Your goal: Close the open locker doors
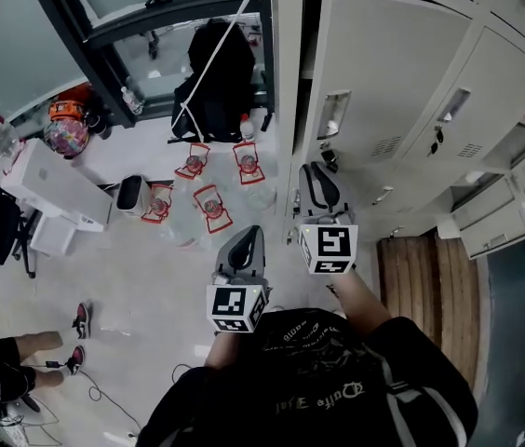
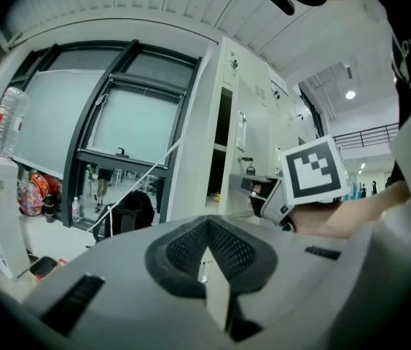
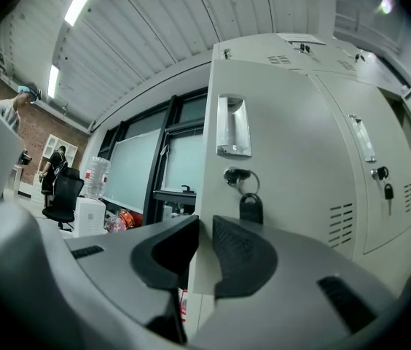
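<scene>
Your right hand-held gripper (image 3: 204, 232) pinches the free edge of the open locker door (image 3: 293, 152), just under its hanging key (image 3: 250, 208), while the left hand-held gripper (image 2: 207, 232) is pressed together and empty; the thin metal door should swing lightly, but the painted edge may slip.

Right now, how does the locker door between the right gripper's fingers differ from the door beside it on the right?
The open locker door stands swung out, its free edge held between the right gripper's fingers; the neighbouring door lies shut, untouched. The open door's key carries a black tag; the neighbour's lock holds only a small key. Both are pale grey with recessed handles and vent slots.
</scene>
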A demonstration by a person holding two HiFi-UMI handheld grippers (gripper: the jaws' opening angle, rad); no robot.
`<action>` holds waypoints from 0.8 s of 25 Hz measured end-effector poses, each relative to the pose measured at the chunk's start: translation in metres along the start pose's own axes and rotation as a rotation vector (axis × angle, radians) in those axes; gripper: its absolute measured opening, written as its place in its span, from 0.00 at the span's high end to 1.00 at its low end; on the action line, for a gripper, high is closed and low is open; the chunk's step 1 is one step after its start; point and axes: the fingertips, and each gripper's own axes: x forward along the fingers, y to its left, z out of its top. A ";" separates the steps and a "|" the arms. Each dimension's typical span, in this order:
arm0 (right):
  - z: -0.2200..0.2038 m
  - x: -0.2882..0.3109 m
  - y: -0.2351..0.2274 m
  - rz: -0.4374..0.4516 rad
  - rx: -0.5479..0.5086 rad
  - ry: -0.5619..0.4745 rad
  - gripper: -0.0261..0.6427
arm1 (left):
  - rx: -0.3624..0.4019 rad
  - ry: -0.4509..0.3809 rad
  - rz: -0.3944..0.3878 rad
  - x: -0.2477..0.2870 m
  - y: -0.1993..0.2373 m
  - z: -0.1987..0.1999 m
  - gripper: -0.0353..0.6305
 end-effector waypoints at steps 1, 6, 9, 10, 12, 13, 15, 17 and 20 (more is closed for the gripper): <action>0.000 0.003 0.000 -0.003 0.001 0.001 0.87 | 0.007 -0.008 -0.004 0.001 0.000 0.003 0.94; 0.000 0.017 0.001 -0.018 -0.001 0.000 0.90 | 0.012 -0.015 0.009 0.000 0.012 0.007 0.94; 0.000 0.025 0.003 -0.023 -0.022 -0.001 0.94 | 0.006 -0.011 0.041 -0.003 0.025 0.005 0.94; 0.000 0.027 0.003 -0.024 -0.020 -0.002 0.94 | 0.003 -0.012 0.051 -0.004 0.030 0.004 0.94; -0.001 0.032 0.002 -0.024 -0.015 -0.001 0.94 | -0.003 -0.012 0.065 -0.004 0.036 0.004 0.94; -0.001 0.035 0.001 -0.025 -0.015 0.000 0.94 | -0.004 -0.011 0.069 -0.004 0.038 0.004 0.94; -0.001 0.040 0.000 -0.031 -0.015 0.002 0.94 | -0.005 -0.007 0.075 -0.004 0.042 0.002 0.94; 0.000 0.044 -0.003 -0.038 -0.012 0.002 0.94 | 0.001 -0.009 0.078 -0.003 0.045 0.004 0.94; 0.002 0.050 -0.007 -0.041 -0.006 0.001 0.94 | 0.003 -0.017 0.079 -0.001 0.046 0.008 0.94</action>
